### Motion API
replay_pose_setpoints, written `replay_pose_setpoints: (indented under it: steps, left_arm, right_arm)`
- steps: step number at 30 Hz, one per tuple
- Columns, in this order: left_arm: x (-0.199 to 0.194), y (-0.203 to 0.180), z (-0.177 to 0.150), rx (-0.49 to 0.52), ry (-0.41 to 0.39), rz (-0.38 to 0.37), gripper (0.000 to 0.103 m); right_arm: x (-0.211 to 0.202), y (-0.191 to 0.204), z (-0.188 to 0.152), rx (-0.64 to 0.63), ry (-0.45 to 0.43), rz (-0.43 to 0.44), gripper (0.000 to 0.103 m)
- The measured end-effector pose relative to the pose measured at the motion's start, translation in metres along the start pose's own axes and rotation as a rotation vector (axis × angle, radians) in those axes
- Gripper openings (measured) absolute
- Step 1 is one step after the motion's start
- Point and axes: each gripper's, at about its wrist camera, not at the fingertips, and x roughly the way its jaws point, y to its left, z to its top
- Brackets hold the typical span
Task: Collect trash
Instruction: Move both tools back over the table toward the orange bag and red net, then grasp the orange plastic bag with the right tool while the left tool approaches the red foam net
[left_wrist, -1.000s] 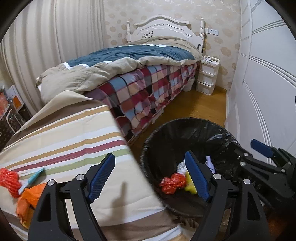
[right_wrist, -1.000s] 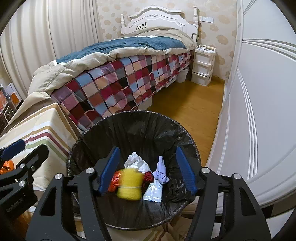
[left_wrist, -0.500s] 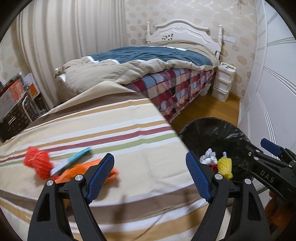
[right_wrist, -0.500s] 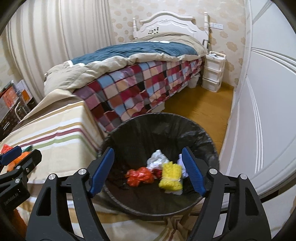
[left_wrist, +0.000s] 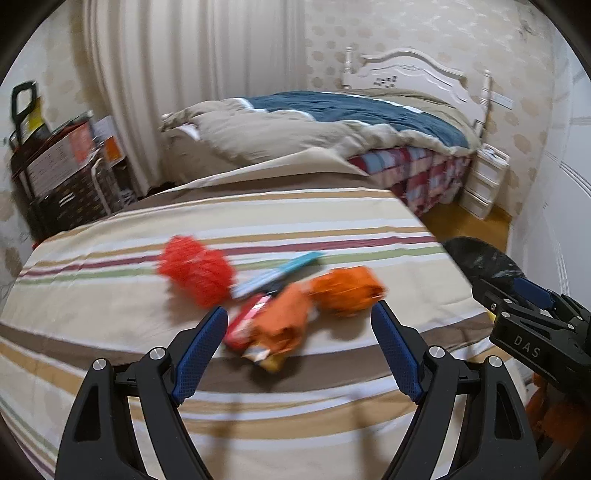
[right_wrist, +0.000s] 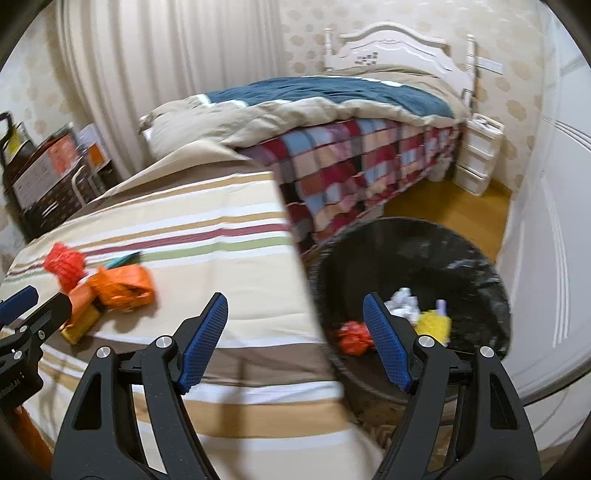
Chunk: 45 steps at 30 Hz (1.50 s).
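Observation:
On the striped cloth (left_wrist: 110, 302) lies a heap of trash: a red net ball (left_wrist: 195, 269), a teal-and-white packet (left_wrist: 277, 275), a crumpled orange wrapper (left_wrist: 345, 291) and a second orange wrapper (left_wrist: 284, 326). My left gripper (left_wrist: 299, 328) hangs open just short of this heap, empty. My right gripper (right_wrist: 295, 315) is open and empty over the cloth's right edge. Its side shows at the right of the left wrist view. To its right stands the black-lined bin (right_wrist: 480, 258), holding a yellow net ball (right_wrist: 434, 325), red net (right_wrist: 352, 336) and white paper (right_wrist: 402, 301).
A bed (right_wrist: 332, 110) with a checked blanket and blue quilt stands behind. White drawers (right_wrist: 476, 158) stand by its head, a white wardrobe (right_wrist: 546, 221) on the right. A dark rack with boxes (left_wrist: 59, 177) is at the left. Wooden floor (right_wrist: 443, 206) shows between bed and bin.
Both views have swung left from the bin to the striped cloth. The yellow ball left the right gripper and lies in the bin. The trash heap now sits in front of my left gripper.

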Motion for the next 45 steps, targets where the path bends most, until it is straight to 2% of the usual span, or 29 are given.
replay_pose_setpoints:
  steps: [8, 16, 23, 30, 33, 34, 45]
  left_arm:
    - [0.0, 0.048, -0.01, -0.067, 0.018, 0.063, 0.08]
    - [0.007, 0.08, -0.018, -0.115, 0.036, 0.098, 0.08]
    - [0.016, 0.101, -0.022, -0.148, 0.054, 0.116, 0.08]
    - [0.023, 0.109, -0.02, -0.162, 0.062, 0.096, 0.082]
    - [0.025, 0.108, -0.017, -0.164, 0.067, 0.078, 0.082]
    - [0.026, 0.108, -0.016, -0.162, 0.068, 0.073, 0.082]
    - [0.03, 0.104, 0.0, -0.164, 0.07, 0.041, 0.083]
  right_arm:
    - [0.006, 0.055, -0.005, -0.096, 0.028, 0.063, 0.074]
    - [0.017, 0.097, -0.003, -0.171, 0.047, 0.101, 0.075]
    - [0.033, 0.116, 0.002, -0.196, 0.071, 0.105, 0.075]
    - [0.045, 0.129, 0.008, -0.212, 0.085, 0.107, 0.075]
    - [0.048, 0.131, 0.01, -0.218, 0.089, 0.11, 0.062]
    - [0.049, 0.131, 0.01, -0.218, 0.092, 0.112, 0.052]
    - [0.057, 0.107, 0.016, -0.152, 0.104, 0.084, 0.051]
